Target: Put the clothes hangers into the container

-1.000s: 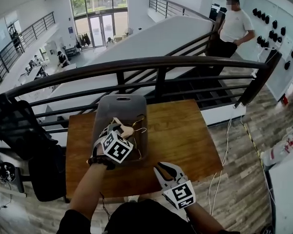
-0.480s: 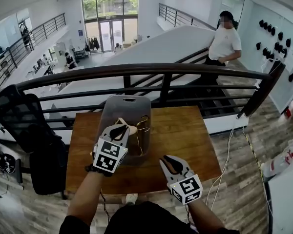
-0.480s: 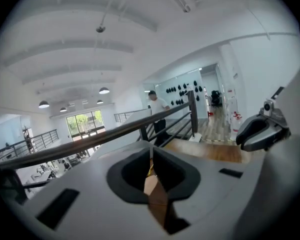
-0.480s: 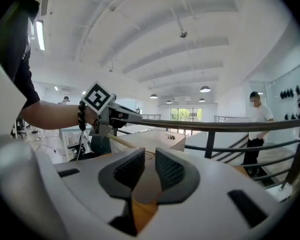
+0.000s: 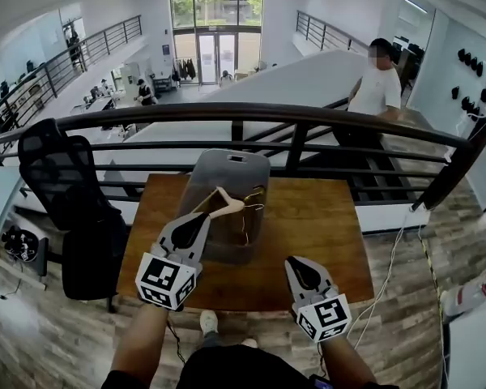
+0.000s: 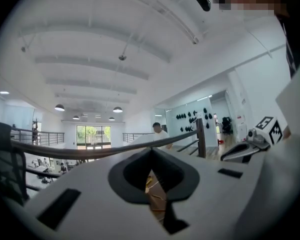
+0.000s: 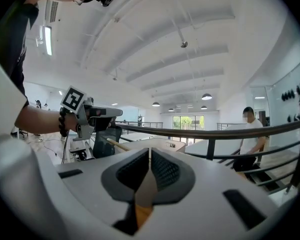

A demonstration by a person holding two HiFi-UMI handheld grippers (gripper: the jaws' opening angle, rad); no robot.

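A grey plastic container point(image 5: 256, 173) stands on the wooden table point(image 5: 328, 217). Wooden hangers point(image 5: 227, 209) with wire hooks lie in it; one arm sticks up over the left rim and also shows in the right gripper view as a hanger arm point(image 7: 119, 145). My left gripper point(image 5: 202, 216) point(image 6: 151, 149) is raised at the container's near left corner. Its jaws have just been closing and are shut with nothing between them. My right gripper point(image 5: 291, 259) point(image 7: 150, 150) hovers near the table's front edge. It too has just been closing, and it is shut and empty.
A dark metal railing point(image 5: 308, 116) runs right behind the table, with a drop to a lower floor beyond. A black office chair point(image 5: 61, 177) stands at the left. A person in a white shirt point(image 5: 377, 87) stands on the stairs at the far right.
The left gripper has drawn up and back from inside the container and closed, leaving the hangers in it. The right gripper has risen a little.
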